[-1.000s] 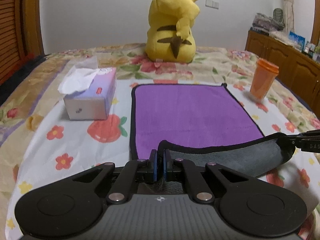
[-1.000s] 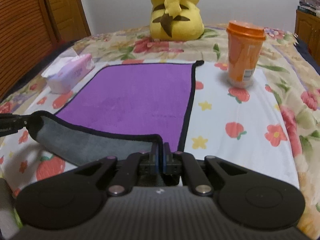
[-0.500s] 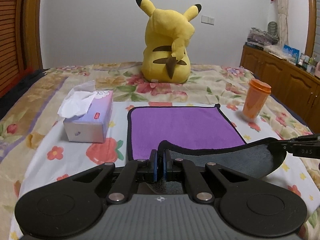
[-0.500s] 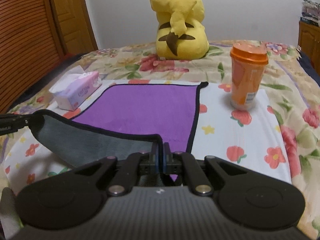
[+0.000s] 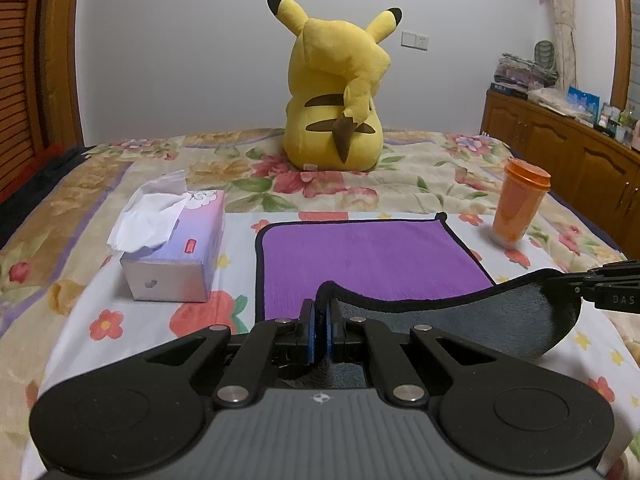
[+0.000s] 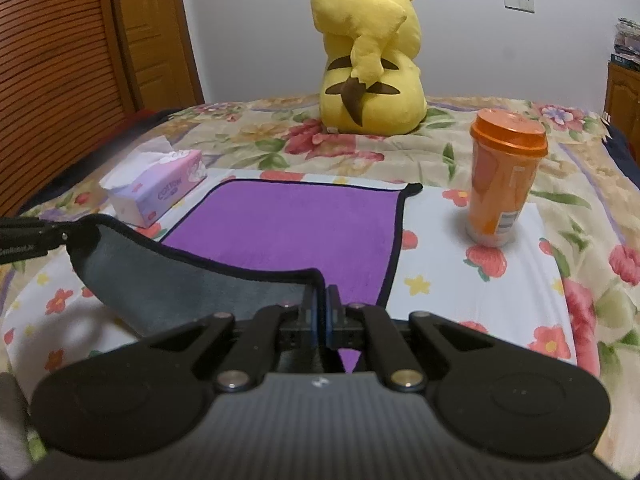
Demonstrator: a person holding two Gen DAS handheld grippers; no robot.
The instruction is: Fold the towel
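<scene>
Purple towel (image 5: pixel 368 258), grey underside lifted, near corners pinched in both closed hand-held grippers (image 5: pixel 320 322) (image 6: pixel 320 312).

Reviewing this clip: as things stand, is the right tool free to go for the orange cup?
Probably not: the right tool is shut on the towel corner. The path to the orange cup looks open.

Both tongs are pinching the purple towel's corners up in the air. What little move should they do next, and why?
Probably carry both corners forward toward the plush toy. The left tongs and right tongs each pinch a near corner of the towel, the grey underside sags between them, and the far half lies flat on the bed. Moving forward should lay near edge onto far edge.
</scene>
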